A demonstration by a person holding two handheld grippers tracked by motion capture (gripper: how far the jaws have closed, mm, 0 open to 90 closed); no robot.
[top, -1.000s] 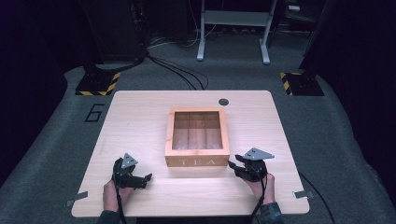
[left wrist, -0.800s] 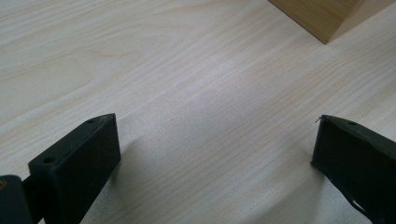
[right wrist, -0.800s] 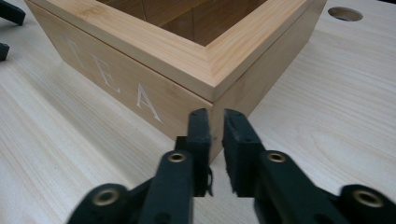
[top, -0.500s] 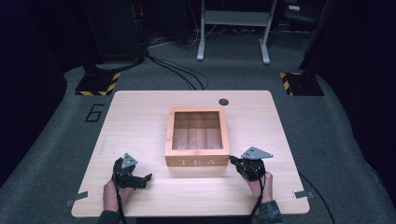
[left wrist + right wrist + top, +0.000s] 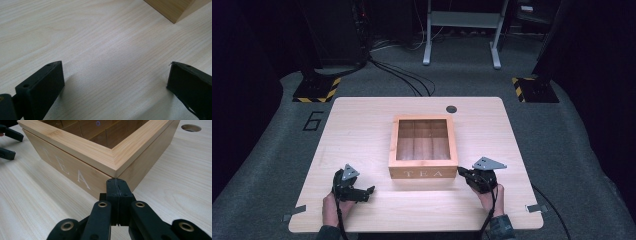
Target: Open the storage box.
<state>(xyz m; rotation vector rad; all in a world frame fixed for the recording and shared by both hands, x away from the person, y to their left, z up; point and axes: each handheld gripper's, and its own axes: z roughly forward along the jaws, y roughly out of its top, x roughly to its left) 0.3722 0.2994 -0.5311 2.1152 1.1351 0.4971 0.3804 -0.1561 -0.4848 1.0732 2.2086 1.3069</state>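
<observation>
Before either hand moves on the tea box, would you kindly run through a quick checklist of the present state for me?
1. Left claw open with nothing between its jaws: ok.
2. Right claw shut, tip at the near right corner of the tea box: ok; actual contact: cannot tell.
3. Box lid closed and seated flush: ok.
4. Box flat on the table, away from the edges: ok.
5. Left claw clear of the box: ok.
6. Contents under the window: cannot tell.
</observation>
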